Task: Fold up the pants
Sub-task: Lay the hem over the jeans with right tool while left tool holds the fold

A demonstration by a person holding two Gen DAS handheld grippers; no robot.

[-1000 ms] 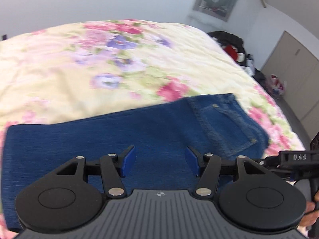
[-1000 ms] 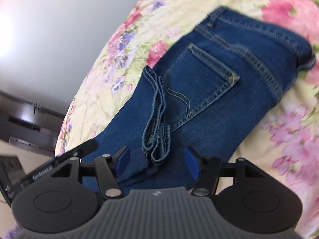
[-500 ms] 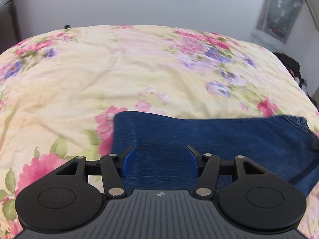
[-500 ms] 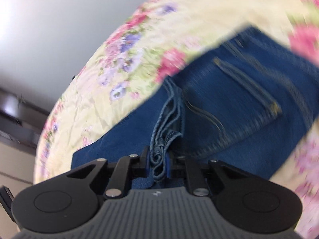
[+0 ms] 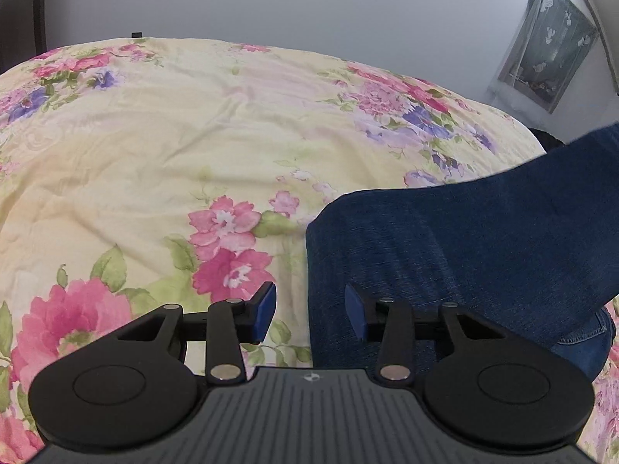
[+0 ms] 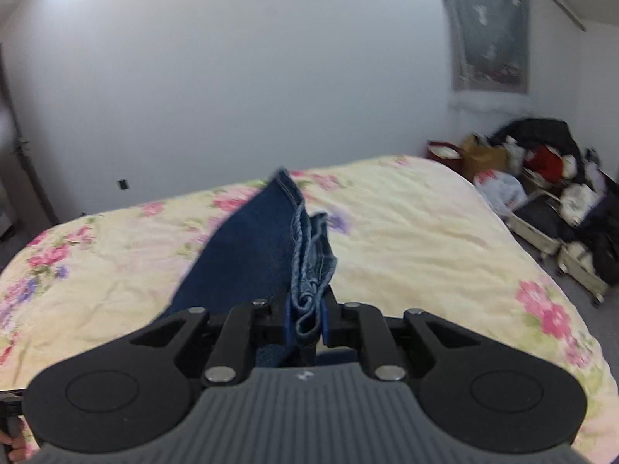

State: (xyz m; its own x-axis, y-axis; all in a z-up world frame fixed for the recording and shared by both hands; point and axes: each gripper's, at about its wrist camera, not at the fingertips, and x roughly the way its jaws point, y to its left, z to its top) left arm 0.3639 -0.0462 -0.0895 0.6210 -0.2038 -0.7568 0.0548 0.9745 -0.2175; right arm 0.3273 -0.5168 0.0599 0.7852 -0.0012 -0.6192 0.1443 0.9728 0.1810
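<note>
Folded blue jeans [image 5: 464, 239] lie on a floral bedspread [image 5: 193, 135], and their right part rises off the bed. My left gripper [image 5: 311, 305] hovers low over their left fold edge. Its jaws are closing: one pad is over the bedspread, the other over denim, and neither presses the cloth. In the right wrist view my right gripper [image 6: 305, 309] is shut on the bunched leg hems [image 6: 313, 255]. It holds them up in the air, and the jeans [image 6: 255, 255] hang from it down toward the bed.
The bedspread [image 6: 425, 224] covers the whole bed. Beyond its right edge, bags, clothes and low carts [image 6: 541, 178] crowd the floor. A grey hanging [image 5: 553, 34] is on the white wall behind the bed.
My right gripper shut on the leg hems and lifted them high off the bed. My left gripper slid left along the jeans to their fold edge, and its jaws narrowed.
</note>
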